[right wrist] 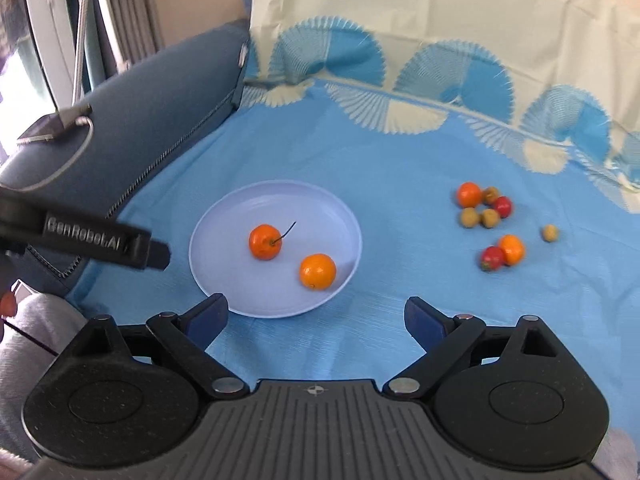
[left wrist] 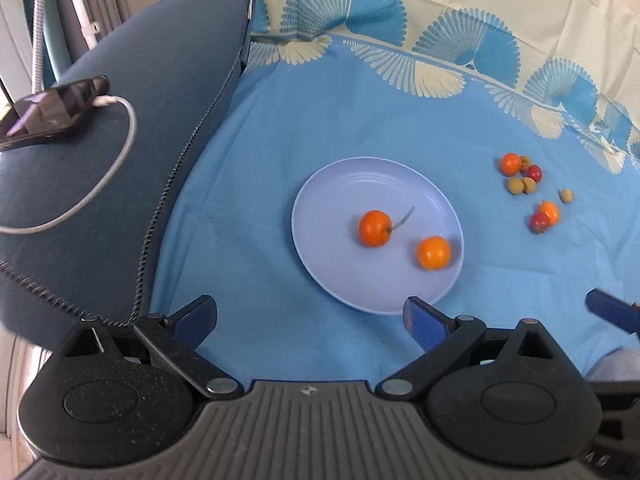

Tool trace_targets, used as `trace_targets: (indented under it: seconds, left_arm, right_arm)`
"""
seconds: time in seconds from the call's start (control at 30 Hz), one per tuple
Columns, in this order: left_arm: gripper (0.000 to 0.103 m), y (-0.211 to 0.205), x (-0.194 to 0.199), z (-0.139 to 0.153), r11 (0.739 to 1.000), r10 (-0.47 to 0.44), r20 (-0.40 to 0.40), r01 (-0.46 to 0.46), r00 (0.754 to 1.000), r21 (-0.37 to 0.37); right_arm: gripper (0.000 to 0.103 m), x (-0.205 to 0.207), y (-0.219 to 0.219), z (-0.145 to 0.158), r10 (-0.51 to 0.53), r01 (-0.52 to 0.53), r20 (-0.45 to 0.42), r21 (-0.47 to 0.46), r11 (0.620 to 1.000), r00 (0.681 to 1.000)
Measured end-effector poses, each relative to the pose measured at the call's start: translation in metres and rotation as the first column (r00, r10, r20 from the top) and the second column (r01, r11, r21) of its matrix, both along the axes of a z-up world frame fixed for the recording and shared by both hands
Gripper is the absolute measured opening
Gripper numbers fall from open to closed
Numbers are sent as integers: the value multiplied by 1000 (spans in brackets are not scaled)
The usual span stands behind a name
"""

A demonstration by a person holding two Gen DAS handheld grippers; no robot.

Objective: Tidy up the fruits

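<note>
Both the left gripper [left wrist: 310,318] and right gripper [right wrist: 316,316] hang spread wide and empty above the blue cloth [left wrist: 360,120]. 2 oranges [left wrist: 375,228] sit on the lilac plate [left wrist: 320,200]; the loose fruit pile [right wrist: 486,206] lies well apart on the right (small, light, round, likely to roll). Pinch each across its middle, gently, since the red ones [right wrist: 493,258] look soft

Bare cloth [right wrist: 400,168] between plate [right wrist: 224,216] and fruit cluster [right wrist: 486,208]; cushion [right wrist: 160,92] blocks left.
</note>
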State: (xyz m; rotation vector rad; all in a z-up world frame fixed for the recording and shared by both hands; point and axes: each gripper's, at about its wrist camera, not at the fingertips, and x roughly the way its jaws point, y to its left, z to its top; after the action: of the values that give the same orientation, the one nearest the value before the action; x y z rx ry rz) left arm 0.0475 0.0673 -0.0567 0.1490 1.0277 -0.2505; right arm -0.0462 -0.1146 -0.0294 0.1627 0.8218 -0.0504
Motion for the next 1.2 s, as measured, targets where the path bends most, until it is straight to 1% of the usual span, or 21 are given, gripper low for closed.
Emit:
trace_targets:
  seconds: [0.13, 0.27, 0.6, 0.93, 1.2]
  left_arm:
    - [100, 4, -28, 16, 1000, 0, 37, 0, 999, -10]
    - [100, 6, -51, 28, 1000, 1, 67, 0, 998, -22]
    - [100, 9, -89, 50, 999, -8, 137, 12, 990, -33]
    - [100, 10, -99, 59, 999, -16, 170, 23, 985, -39]
    - [100, 9, -94, 57, 999, -21, 167, 28, 986, -39]
  right_arm:
    - [98, -27, -1, 17, -27, 27, 51, 5, 1000, 998]
    - [98, -49, 3, 29, -22, 21, 86, 7, 1000, 996]
    - [99, -90, 13, 52, -17, 19, 173, -9, 1000, 985]
    - [100, -102, 13, 60, -30, 32, 204, -7, 999, 979]
    - [100, -100, 12, 57, -36, 38, 190, -5, 999, 981]
